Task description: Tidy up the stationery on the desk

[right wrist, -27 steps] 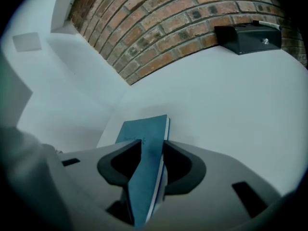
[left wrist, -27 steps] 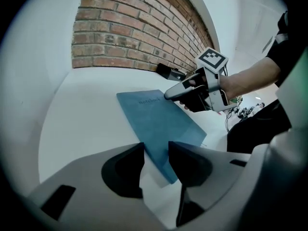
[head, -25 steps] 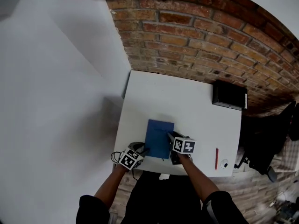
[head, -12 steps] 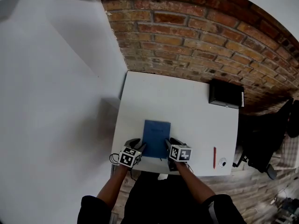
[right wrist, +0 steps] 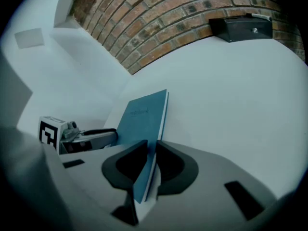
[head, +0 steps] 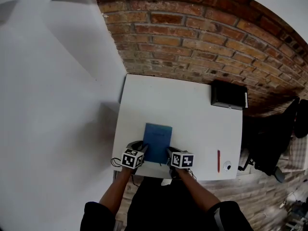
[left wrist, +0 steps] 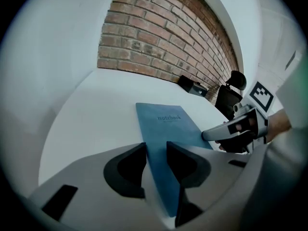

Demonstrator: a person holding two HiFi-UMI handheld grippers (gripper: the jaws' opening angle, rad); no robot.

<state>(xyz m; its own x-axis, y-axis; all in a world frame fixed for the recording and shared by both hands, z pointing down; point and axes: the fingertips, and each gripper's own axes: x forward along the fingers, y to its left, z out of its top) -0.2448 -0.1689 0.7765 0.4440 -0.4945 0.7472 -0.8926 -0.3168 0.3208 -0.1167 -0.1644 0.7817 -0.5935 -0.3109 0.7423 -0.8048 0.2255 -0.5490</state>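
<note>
White desk [head: 192,109] pushed up against a brick wall [head: 192,37], and it's pretty bare: a black box [head: 228,95] at the far right, a red pen [head: 218,161] by the near right edge, and the blue notebook [head: 157,141] at the near edge, roughly in the middle. Both claws have just been closing with the notebook between them, and each looks clamped on it now, the left gripper [head: 141,149] on the near left corner and the right gripper [head: 170,152] on the near right corner. My guess is it's about to get carried off somewhere tidier. I'd keep both hands level and moving together, or the cover bends and a corner slips out.
</note>
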